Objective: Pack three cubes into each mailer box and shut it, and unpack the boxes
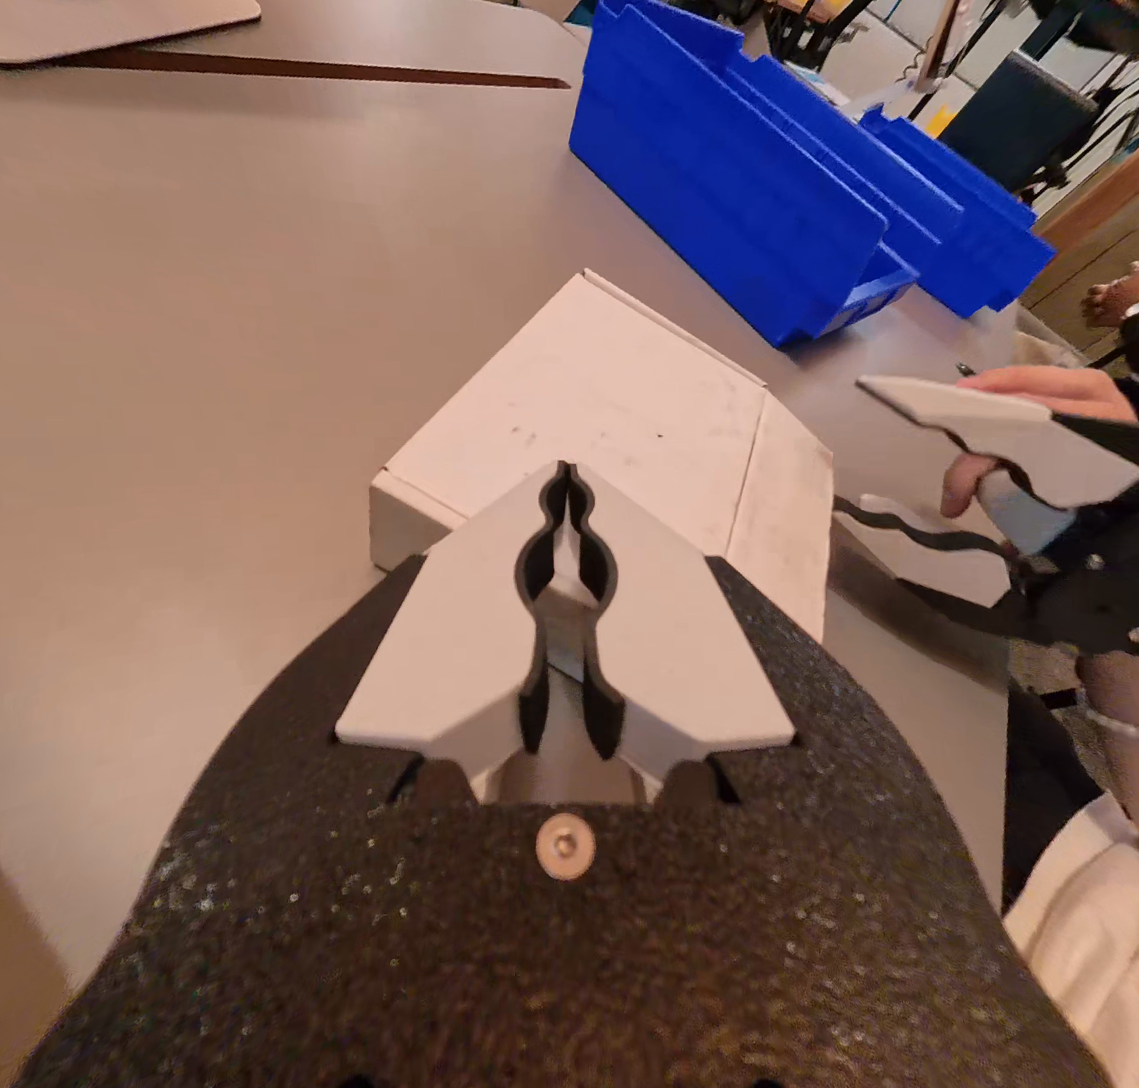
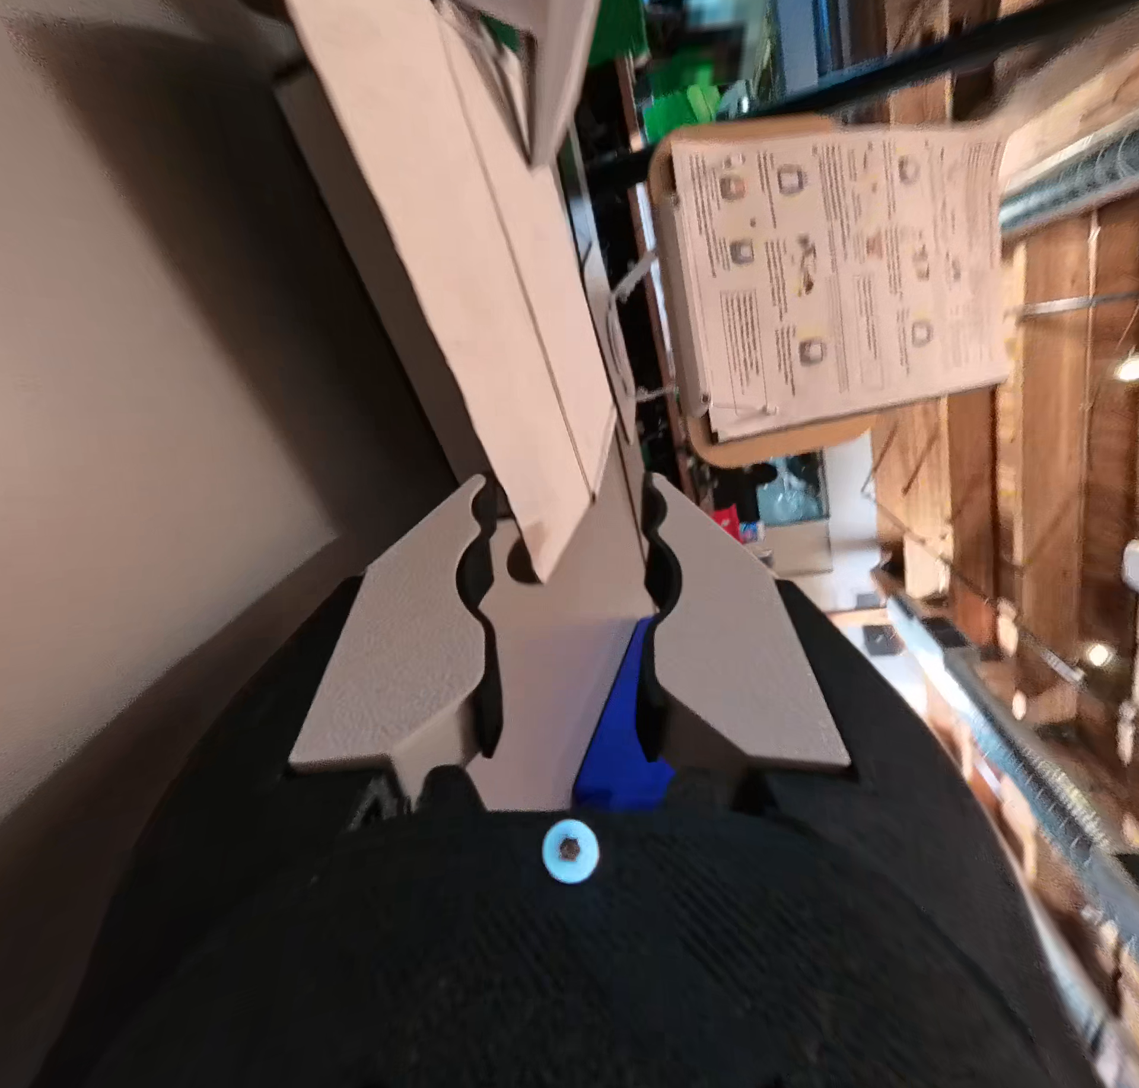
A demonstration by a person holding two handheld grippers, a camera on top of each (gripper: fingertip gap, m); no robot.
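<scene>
- Hovering over a closed white cardboard mailer box (image 1: 591, 417) on the grey table (image 1: 185, 319), the left claw (image 1: 566, 473) is pinched closed on nothing; a push from above could skid the box towards two blue plastic bins (image 1: 739, 183) just beyond.
- Right claw (image 1: 875, 442) waits beside the box, held in a person's hand (image 1: 1060, 389).
- Rolled sideways, the right wrist view shows its claw (image 2: 564, 497) open around the box's cardboard flap (image 2: 444, 257), not clamping; blur suggests the flap may slip free. No cubes visible.
</scene>
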